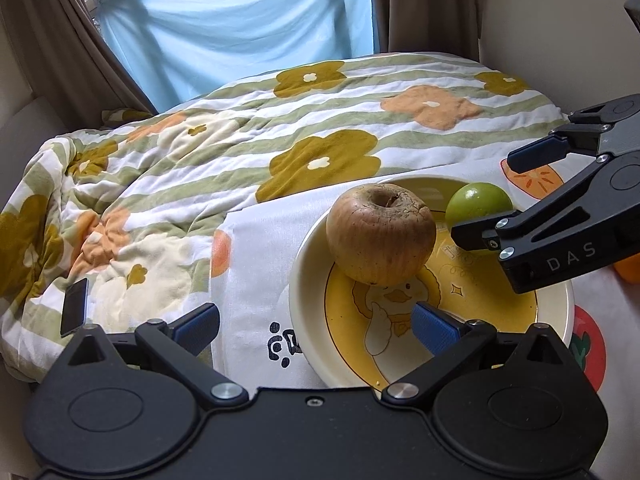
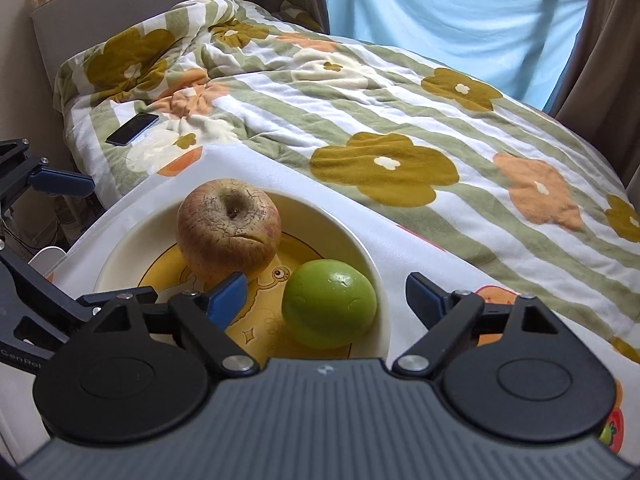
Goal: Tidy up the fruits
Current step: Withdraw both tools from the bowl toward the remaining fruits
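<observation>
A cream plate [image 1: 301,280] [image 2: 374,268] with a yellow duck picture holds a wrinkled brown-red apple [image 1: 380,234] [image 2: 228,232] and a smooth green fruit [image 1: 478,200] [image 2: 330,304]. Both fruits rest on the plate, side by side. My right gripper [image 2: 324,292] [image 1: 485,198] is open, its blue pads standing on either side of the green fruit with a gap on each side. My left gripper [image 1: 316,326] [image 2: 120,240] is open too, low over the plate's near rim in front of the apple, with nothing between its fingers.
The plate sits on a white cloth [image 1: 256,264] printed with fruit, next to a bed with a flowered quilt [image 1: 320,132]. A dark phone [image 1: 74,306] [image 2: 132,129] lies on the quilt. An orange fruit [image 1: 628,274] shows at the right edge.
</observation>
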Demonstrator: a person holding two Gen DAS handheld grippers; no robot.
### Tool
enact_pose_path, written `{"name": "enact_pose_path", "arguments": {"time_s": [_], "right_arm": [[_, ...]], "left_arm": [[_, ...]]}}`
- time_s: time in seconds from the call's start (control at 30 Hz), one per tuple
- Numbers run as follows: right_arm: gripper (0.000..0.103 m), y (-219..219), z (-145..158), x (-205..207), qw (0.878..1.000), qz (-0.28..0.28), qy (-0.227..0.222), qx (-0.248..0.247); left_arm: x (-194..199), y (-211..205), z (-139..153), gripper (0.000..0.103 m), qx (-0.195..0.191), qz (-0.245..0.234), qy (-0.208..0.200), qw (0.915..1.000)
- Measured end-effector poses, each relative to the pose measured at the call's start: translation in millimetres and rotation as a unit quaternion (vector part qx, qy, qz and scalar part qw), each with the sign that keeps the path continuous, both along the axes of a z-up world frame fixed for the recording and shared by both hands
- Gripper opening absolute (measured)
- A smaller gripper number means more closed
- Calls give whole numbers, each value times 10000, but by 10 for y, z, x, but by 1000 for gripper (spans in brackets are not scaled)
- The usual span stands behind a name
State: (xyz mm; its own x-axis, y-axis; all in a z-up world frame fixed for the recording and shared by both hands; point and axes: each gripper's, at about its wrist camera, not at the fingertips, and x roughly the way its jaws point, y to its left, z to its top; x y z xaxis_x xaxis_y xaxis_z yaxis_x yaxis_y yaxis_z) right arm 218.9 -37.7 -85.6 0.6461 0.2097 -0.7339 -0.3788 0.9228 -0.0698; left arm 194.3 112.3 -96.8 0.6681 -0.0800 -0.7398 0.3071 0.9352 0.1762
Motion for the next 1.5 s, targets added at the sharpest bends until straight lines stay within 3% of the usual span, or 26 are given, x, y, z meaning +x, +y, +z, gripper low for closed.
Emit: {"name": "enact_pose_path", "arguments": {"time_s": [0.4, 0.63, 0.87, 1.2, 1.5], "right_arm": [[101, -222, 428, -410, 9978, -403, -275, 442], [101, -695, 743, -825, 9932, -854, -452, 644], [101, -1249, 881, -1318, 9906, -1103, -540, 608], [101, -2053, 670, -1693, 9857, -1455, -524, 667], [101, -2586, 220, -1645, 9821, -1633, -425, 839]], "left_arm": [[-268, -101, 400, 103, -159, 320, -369, 9987], [-612, -380, 706, 103, -348, 320, -587, 9972], [-1021, -790, 817, 103, -583, 230, -662, 9958], [-1339, -1517, 660, 103, -737, 12, -617, 9954], [-1175, -2148, 198, 103, -664, -432, -452, 9958]]}}
